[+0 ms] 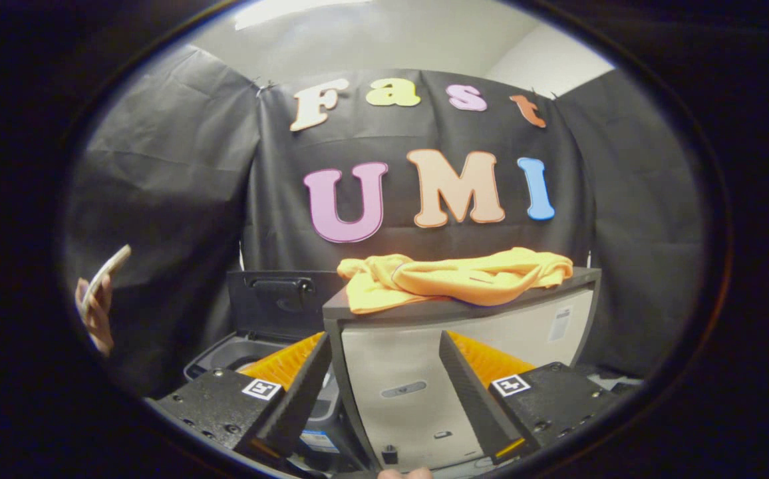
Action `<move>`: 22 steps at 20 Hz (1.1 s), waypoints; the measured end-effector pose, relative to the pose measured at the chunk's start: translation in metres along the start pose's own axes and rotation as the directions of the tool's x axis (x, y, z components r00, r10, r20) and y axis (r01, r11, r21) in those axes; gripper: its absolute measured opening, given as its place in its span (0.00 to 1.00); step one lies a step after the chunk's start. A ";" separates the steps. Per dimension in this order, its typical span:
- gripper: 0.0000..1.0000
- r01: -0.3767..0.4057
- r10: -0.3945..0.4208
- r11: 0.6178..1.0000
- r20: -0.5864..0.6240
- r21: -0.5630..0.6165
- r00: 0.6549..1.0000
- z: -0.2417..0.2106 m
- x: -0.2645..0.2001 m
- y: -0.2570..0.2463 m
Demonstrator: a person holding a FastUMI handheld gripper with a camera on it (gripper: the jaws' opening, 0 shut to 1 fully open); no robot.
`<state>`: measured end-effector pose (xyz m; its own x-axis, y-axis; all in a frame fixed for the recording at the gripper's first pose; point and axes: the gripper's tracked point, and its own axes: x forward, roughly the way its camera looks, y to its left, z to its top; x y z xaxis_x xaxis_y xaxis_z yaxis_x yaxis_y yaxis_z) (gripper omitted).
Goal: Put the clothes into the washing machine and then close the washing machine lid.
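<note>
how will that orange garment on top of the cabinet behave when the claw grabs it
Likely floppy: the orange garment lies crumpled in soft folds on the cabinet. It will probably drape and trail from one pinch, since it spreads wide. Probably light. The claw is open, short of it.

Gripper view rides low behind the parted fingers (305,392), facing the cabinet (411,372) close ahead, booth wall beyond.

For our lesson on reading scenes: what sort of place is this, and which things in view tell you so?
Probably a staged laundry booth, not a real home: black cloth wall, an orange garment on a grey cabinet, and an open-lidded washing machine beside it. The gripper is open, holding nothing.
</note>
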<state>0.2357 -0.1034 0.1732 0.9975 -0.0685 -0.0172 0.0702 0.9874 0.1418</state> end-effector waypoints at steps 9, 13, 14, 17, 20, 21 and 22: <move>0.96 0.033 -0.015 0.985 -0.107 0.167 0.994 0.033 0.045 -0.021; 0.97 0.036 -0.018 0.988 -0.120 0.150 0.993 0.053 0.050 -0.018; 0.97 0.029 -0.017 0.993 -0.105 0.115 0.994 0.063 0.052 -0.017; 0.97 0.055 -0.051 0.998 -0.147 0.026 0.988 0.071 0.066 -0.027; 0.98 0.052 -0.052 0.999 -0.113 -0.003 0.992 0.100 0.070 -0.019; 0.97 0.055 -0.059 0.996 -0.061 -0.066 0.996 0.119 0.072 -0.018; 0.97 0.065 -0.069 0.991 -0.028 -0.114 0.997 0.130 0.075 -0.022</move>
<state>0.3097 -0.1486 0.2978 0.9897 -0.1322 -0.0545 0.1338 0.9906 0.0267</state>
